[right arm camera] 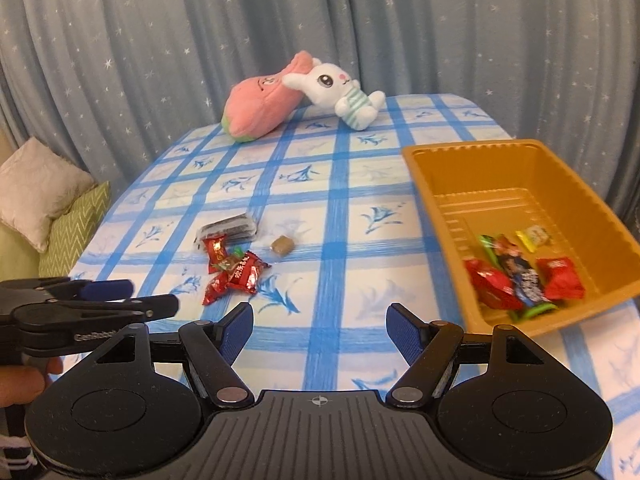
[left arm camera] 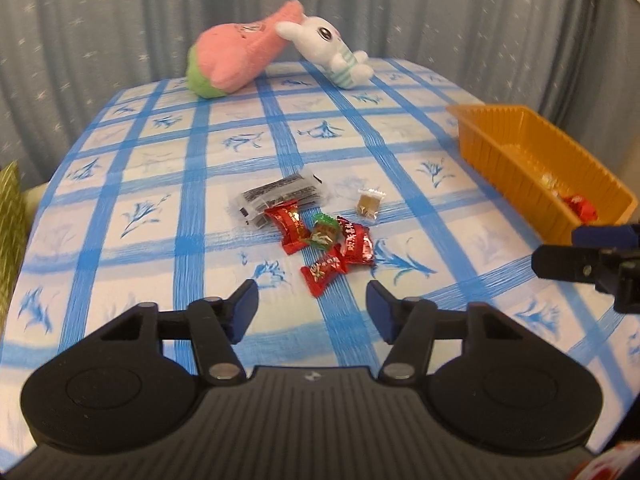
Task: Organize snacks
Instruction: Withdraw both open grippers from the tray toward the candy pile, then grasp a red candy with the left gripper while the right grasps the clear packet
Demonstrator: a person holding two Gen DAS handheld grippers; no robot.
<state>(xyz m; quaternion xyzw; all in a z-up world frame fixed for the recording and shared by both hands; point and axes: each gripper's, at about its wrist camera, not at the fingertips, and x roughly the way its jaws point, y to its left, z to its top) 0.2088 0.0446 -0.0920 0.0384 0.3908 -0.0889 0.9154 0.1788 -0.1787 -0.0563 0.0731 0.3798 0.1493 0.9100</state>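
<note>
A pile of loose snacks lies mid-table: red candies (left arm camera: 323,270) (right arm camera: 244,274), a green-wrapped candy (left arm camera: 325,234), a clear packet of dark bars (left arm camera: 280,196) (right arm camera: 228,230) and a small brown candy (left arm camera: 370,203) (right arm camera: 282,246). An orange tray (left arm camera: 496,152) (right arm camera: 448,196) at the right holds several wrapped snacks (right arm camera: 520,276). My left gripper (left arm camera: 312,304) is open and empty just in front of the pile; it shows at the left of the right wrist view (right arm camera: 132,296). My right gripper (right arm camera: 320,320) is open and empty, left of the tray's near end.
A pink-and-green plush (left arm camera: 236,56) (right arm camera: 260,108) and a white bunny plush (left arm camera: 328,48) (right arm camera: 344,92) lie at the table's far edge. A blue-checked cloth (left arm camera: 240,128) covers the table. Cushions (right arm camera: 48,208) sit off the left edge. A grey curtain hangs behind.
</note>
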